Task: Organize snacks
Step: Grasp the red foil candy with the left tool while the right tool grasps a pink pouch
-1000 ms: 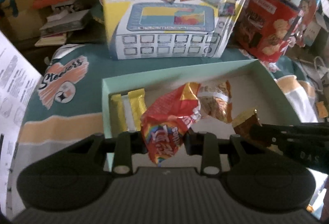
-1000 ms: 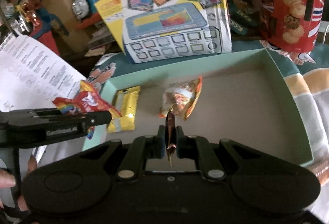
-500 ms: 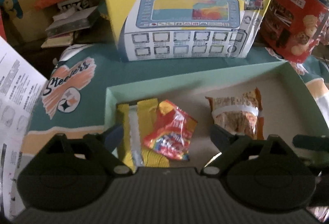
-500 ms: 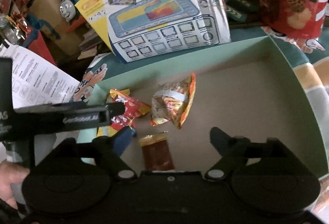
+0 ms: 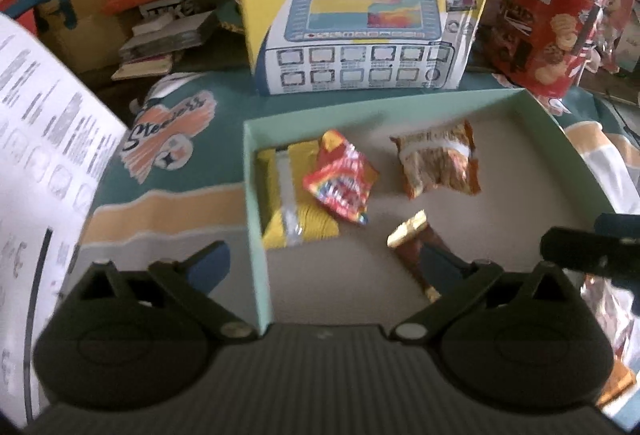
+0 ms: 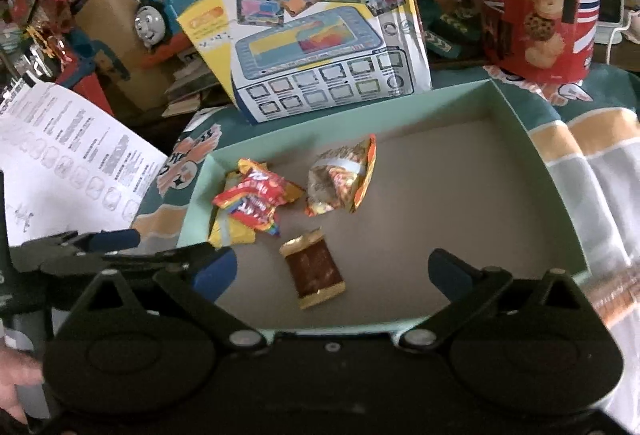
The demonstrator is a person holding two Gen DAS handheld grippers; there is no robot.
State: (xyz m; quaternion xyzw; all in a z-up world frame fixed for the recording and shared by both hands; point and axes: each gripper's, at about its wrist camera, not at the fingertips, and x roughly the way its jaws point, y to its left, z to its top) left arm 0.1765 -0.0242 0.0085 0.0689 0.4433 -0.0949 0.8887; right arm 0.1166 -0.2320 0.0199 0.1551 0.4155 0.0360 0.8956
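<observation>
Both grippers, left (image 5: 326,259) and right (image 6: 332,269), jaws still opening, nothing between them. Four snacks lie in the green box (image 6: 556,195): red bag (image 6: 256,201) frame centre-left, brown bar (image 6: 314,269) below it.

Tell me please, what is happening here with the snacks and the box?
A person is sorting snacks into a shallow mint-green box, with a tool in each hand. Both the left tool and the right tool have their jaws opening, with nothing gripped. Four snacks lie in the box: a yellow bar, a red candy bag partly on top of it, an orange snack bag and a brown bar.
</observation>
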